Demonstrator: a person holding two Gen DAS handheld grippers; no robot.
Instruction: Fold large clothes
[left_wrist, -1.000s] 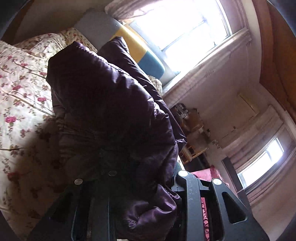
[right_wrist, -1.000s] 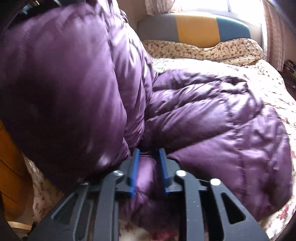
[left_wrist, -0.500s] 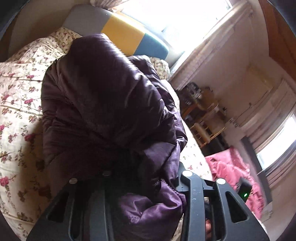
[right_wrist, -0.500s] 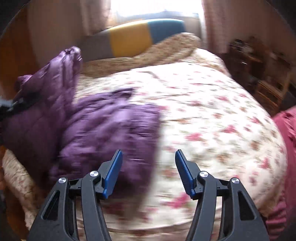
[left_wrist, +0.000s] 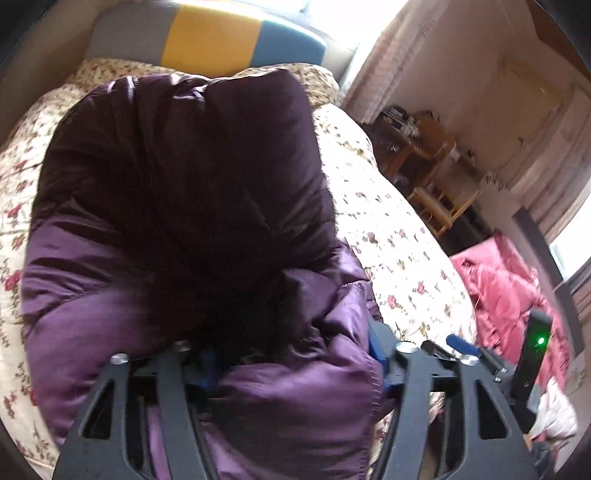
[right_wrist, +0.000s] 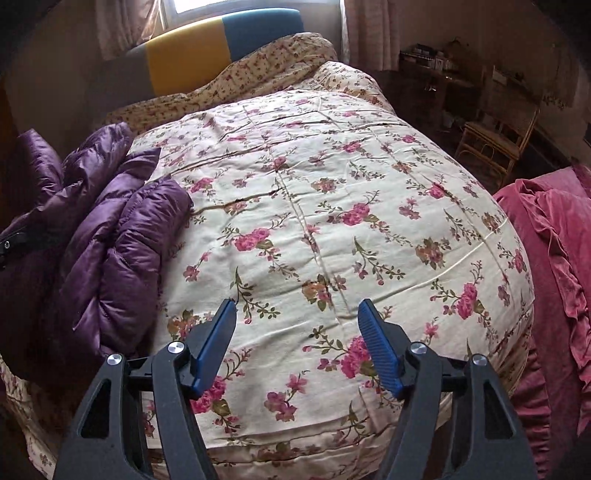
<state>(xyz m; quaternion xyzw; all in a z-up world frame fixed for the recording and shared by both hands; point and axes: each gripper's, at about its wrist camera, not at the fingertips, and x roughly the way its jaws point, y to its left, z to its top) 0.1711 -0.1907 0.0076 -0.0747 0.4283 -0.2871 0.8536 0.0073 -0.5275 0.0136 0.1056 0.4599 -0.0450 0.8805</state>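
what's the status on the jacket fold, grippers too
Right gripper open, empty, over quilt. Left gripper just opening, jacket bunched between its jaws. Jacket heaped at bed edge. Nothing in the way.

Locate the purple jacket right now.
The purple jacket is bunched at the left edge of the floral quilt in the right wrist view; in the left wrist view it fills the foreground between the left claw's fingers.

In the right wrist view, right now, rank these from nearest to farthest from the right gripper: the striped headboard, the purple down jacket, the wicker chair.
Measured from the right gripper:
1. Purple down jacket, lying on the bed's left side.
2. Wicker chair, on the floor beyond the bed's right edge.
3. Striped headboard, at the far end under the window.
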